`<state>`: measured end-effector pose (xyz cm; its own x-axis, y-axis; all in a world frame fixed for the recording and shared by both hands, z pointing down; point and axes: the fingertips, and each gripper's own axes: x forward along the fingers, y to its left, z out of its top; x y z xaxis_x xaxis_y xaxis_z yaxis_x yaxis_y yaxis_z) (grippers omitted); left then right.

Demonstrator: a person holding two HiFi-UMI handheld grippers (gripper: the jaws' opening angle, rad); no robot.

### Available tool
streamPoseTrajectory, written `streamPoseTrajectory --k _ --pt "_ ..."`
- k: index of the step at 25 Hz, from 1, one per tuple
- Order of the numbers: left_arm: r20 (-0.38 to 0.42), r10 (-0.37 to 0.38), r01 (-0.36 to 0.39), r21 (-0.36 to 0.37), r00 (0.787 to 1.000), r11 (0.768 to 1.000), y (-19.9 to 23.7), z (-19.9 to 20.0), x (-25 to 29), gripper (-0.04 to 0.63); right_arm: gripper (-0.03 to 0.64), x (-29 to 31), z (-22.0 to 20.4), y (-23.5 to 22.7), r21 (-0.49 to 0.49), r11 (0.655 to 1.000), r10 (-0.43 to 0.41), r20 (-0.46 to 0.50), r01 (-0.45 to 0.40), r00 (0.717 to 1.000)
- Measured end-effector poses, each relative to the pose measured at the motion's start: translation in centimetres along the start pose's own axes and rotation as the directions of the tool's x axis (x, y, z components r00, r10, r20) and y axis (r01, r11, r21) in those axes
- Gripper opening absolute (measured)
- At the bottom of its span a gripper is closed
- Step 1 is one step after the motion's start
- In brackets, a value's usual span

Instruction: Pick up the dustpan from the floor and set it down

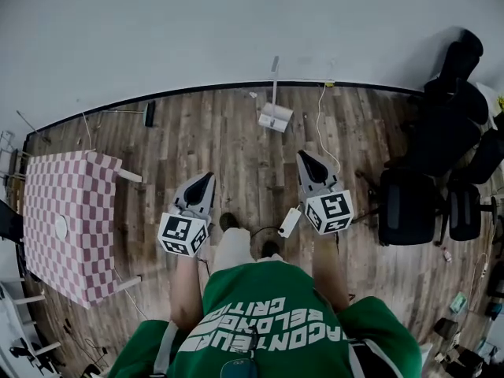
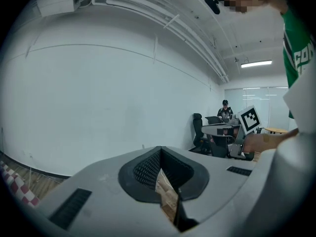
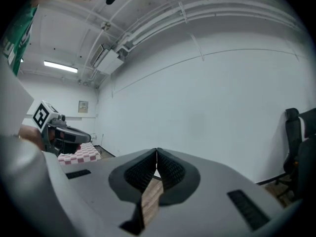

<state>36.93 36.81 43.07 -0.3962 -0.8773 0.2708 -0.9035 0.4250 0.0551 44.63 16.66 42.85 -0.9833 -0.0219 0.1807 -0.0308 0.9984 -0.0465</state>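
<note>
The white dustpan (image 1: 275,116) stands on the wood floor by the far wall, its thin handle pointing up. Both grippers are held out in front of the person, well short of it. My left gripper (image 1: 209,176) is to the lower left of the dustpan, and its jaws meet at the tips with nothing between them (image 2: 160,152). My right gripper (image 1: 302,156) is to the lower right of the dustpan, shut and empty (image 3: 156,152). Neither gripper touches the dustpan, and the gripper views show mostly white wall.
A table with a pink checkered cloth (image 1: 67,219) stands at the left. Black office chairs (image 1: 417,203) crowd the right side. A thin cable (image 1: 319,120) runs across the floor near the dustpan, and a small black object (image 1: 150,113) lies by the baseboard.
</note>
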Motion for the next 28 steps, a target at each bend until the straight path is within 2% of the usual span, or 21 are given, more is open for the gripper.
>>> streamPoseTrajectory --k 4,9,18,22,28 --pt "0.002 -0.021 0.022 -0.017 1.0 1.0 3.3 -0.2 3.8 -0.003 0.009 3.7 -1.4 -1.7 -0.037 0.999 -0.031 -0.046 0.029 0.998" --pt "0.0 -0.074 0.074 -0.022 0.997 0.997 9.5 0.4 10.2 -0.003 0.009 10.3 -2.0 -4.6 -0.04 0.996 -0.084 -0.08 0.081 0.993" --pt "0.008 -0.206 0.206 -0.023 0.978 0.978 20.5 4.6 21.4 -0.003 0.009 22.4 -0.3 -7.6 -0.01 0.977 -0.213 -0.14 0.214 0.967" --pt "-0.001 -0.28 0.279 -0.032 0.96 0.96 23.4 5.2 25.1 -0.003 0.009 26.2 0.0 -8.0 -0.016 0.966 -0.258 -0.173 0.259 0.951" --pt "0.004 -0.334 0.334 -0.028 0.943 0.942 25.8 6.5 28.5 -0.003 0.01 29.5 0.3 -9.1 -0.019 0.954 -0.297 -0.191 0.299 0.936"
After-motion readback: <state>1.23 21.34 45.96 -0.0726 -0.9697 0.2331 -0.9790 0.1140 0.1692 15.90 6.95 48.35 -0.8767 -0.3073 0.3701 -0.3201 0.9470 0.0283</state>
